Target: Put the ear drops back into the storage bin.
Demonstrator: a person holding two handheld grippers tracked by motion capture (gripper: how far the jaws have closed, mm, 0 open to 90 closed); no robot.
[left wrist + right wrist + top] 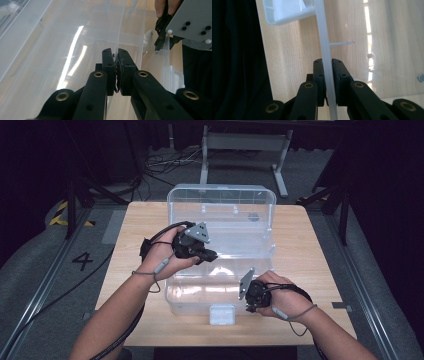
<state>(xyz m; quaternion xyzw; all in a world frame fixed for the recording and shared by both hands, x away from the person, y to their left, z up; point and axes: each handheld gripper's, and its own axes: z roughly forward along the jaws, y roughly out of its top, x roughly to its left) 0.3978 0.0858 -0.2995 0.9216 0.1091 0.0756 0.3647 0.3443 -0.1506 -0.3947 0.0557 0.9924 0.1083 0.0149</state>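
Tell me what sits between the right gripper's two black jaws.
In the right gripper view, the right gripper clamps the rim of the clear plastic storage box, over the wooden table.

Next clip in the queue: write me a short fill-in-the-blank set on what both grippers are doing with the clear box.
1. The clear plastic box stands on a wooden table with its lid ____.
2. The right gripper has its jaws closed on the box's front ____.
3. The left gripper pinches a thin clear ____ inside the box.
4. The white latch sits on the side of the box ____ to the person.

Missing words: open; rim; divider; nearest
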